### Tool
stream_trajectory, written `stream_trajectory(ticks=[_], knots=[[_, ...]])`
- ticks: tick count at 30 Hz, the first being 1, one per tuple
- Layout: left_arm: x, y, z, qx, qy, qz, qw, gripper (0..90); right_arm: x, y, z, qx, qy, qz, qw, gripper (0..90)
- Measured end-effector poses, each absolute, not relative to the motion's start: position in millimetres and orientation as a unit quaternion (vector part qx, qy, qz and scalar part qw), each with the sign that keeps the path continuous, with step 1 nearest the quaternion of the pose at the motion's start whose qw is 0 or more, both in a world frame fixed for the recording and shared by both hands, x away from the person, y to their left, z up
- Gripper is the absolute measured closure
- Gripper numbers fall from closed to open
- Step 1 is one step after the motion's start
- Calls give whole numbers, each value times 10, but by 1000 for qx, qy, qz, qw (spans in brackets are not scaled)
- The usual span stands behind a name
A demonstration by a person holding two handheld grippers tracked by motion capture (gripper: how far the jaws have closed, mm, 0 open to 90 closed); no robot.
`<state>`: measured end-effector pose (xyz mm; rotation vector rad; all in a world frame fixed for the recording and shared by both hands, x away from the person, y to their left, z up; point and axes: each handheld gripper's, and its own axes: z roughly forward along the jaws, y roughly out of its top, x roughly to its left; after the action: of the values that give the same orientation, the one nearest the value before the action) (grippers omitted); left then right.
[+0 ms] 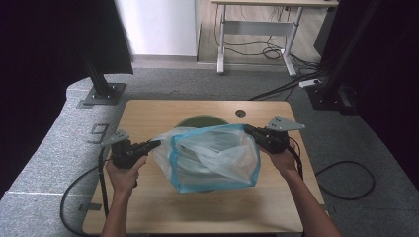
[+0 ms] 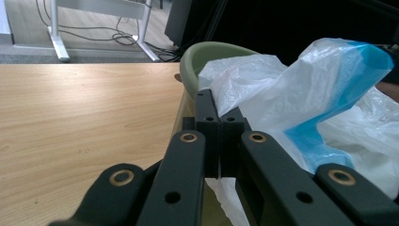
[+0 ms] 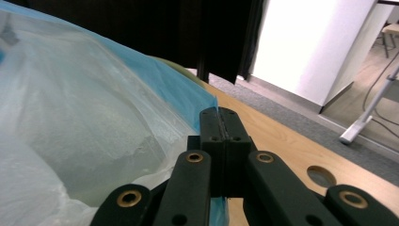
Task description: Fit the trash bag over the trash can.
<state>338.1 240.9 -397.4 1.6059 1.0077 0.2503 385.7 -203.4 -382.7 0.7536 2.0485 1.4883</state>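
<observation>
A clear plastic bag (image 1: 212, 158) with a blue rim hangs stretched over a green bin (image 1: 200, 121) in the middle of the wooden table (image 1: 148, 197). My left gripper (image 1: 157, 143) is shut on the bag's left edge, and white film (image 2: 244, 84) trails out past its closed jaws. My right gripper (image 1: 248, 129) is shut on the bag's right edge; the blue rim (image 3: 188, 101) runs straight into its closed jaws. In the left gripper view the bin's green lip (image 2: 207, 52) shows behind the bag. The bin's body is hidden by the bag.
A round cable hole (image 1: 240, 113) sits in the table near its far edge. Black frame posts (image 1: 101, 84) stand at the table's far corners on grey carpet. A white desk frame (image 1: 257, 29) and floor cables (image 1: 281, 84) lie beyond.
</observation>
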Motion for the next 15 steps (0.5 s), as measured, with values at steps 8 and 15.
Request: stream_trajectory(ticks=[8,15], knots=[[3516,2419,-4029,682,442,93,575,896,4063,-1876,-3814,292,745,540,261,882],[3571,2367,-4066,683,452,98,566,896,4187,-1792,-3930,306,752,525,255,882]])
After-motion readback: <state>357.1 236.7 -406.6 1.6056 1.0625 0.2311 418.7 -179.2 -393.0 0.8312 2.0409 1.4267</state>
